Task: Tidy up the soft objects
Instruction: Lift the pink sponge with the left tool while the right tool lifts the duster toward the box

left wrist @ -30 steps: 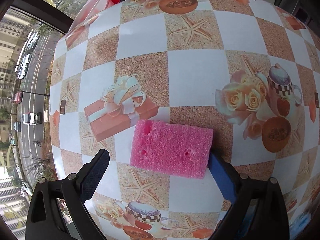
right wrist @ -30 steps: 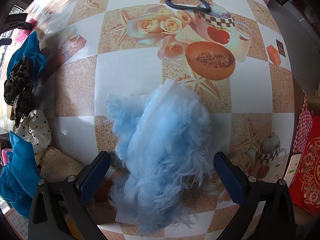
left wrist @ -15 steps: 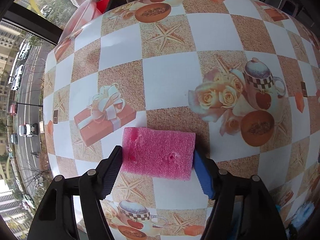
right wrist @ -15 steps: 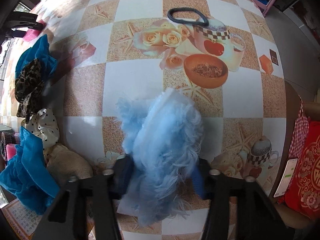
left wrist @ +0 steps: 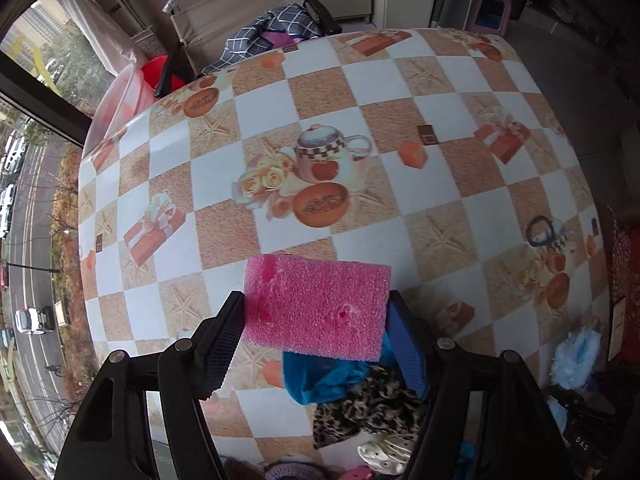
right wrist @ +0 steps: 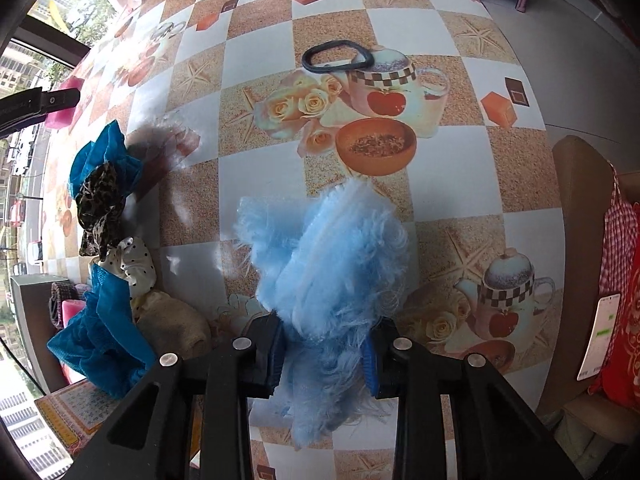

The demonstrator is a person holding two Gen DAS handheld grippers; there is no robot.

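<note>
My left gripper [left wrist: 316, 320] is shut on a pink sponge [left wrist: 316, 304] and holds it lifted above the checked tablecloth [left wrist: 360, 92]. My right gripper [right wrist: 324, 344] is shut on a fluffy light-blue cloth [right wrist: 332, 256], lifted off the table. The blue cloth also shows at the right edge of the left wrist view [left wrist: 576, 356]. The sponge shows far left in the right wrist view [right wrist: 60, 114].
A pile of soft things lies at the table's near edge: blue mesh scrunchies [right wrist: 104, 156], a leopard one [right wrist: 98, 196], a polka-dot one [right wrist: 136, 264] and a beige cloth [right wrist: 172, 328]. A black hair band [right wrist: 338, 56] lies further out. A chair [left wrist: 256, 12] stands behind the table.
Both grippers closed, the left on the sponge and the right on the blue cloth. Both then lifted their loads off the table; the left swung toward the pile.
</note>
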